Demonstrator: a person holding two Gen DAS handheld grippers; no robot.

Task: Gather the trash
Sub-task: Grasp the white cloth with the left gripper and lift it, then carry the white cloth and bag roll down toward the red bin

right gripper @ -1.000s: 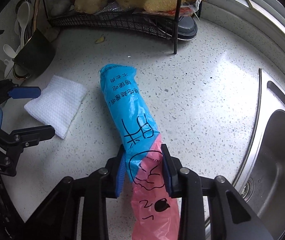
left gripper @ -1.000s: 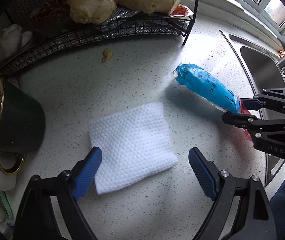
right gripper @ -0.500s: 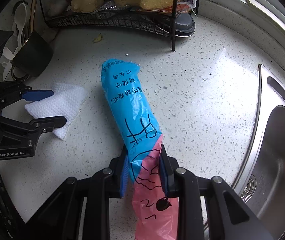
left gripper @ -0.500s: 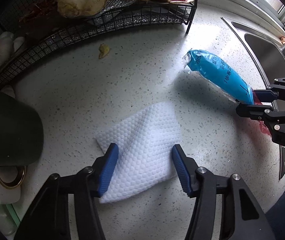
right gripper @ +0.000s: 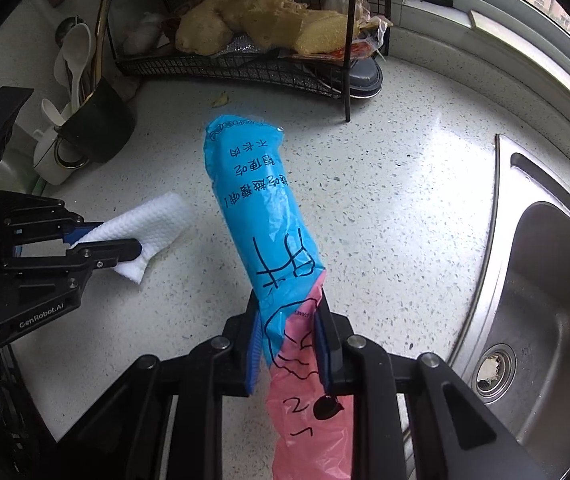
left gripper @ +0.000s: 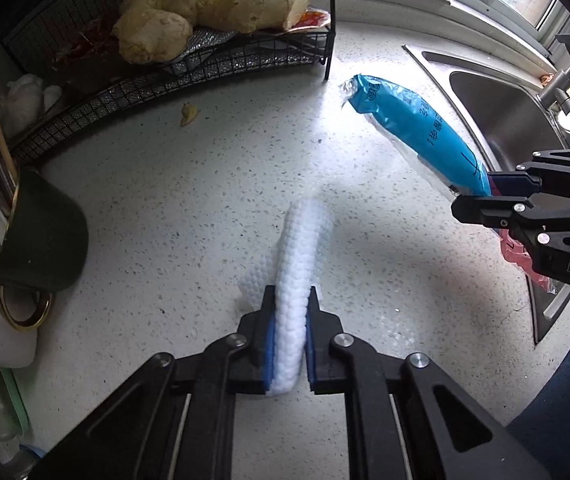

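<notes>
we hold two pieces of trash, one in each gripper. our left gripper (left gripper: 289,340) has its jaws clenched on one white paper towel (left gripper: 303,256), which is pinched into a folded ridge between the blue pads (left gripper: 271,344); its far end curls over above the speckled tabletop (left gripper: 165,208), and we cannot tell whether any part of it touches the surface. from the right wrist the same towel (right gripper: 147,228) shows sticking out of the left gripper (right gripper: 101,240) at the left of the view.

our right gripper (right gripper: 289,340) has its jaws grasping one plastic wrapper (right gripper: 261,216), blue over most of its length and pink at the near end, with black printed characters. the wrapper juts forward and upward from the jaws, its far end lifted off the tabletop (right gripper: 405,208). from the left wrist the wrapper (left gripper: 413,132) points toward the rack, with the right gripper (left gripper: 481,196) at its lower end.

around them we count one black wire rack (left gripper: 205,76) carrying pale lumpy ginger roots (left gripper: 189,16), one small yellowish scrap (left gripper: 188,113) lying on the tabletop just in front of the rack, one dark cup (left gripper: 45,236) at the left, and one steel sink (right gripper: 557,280) at the right
</notes>
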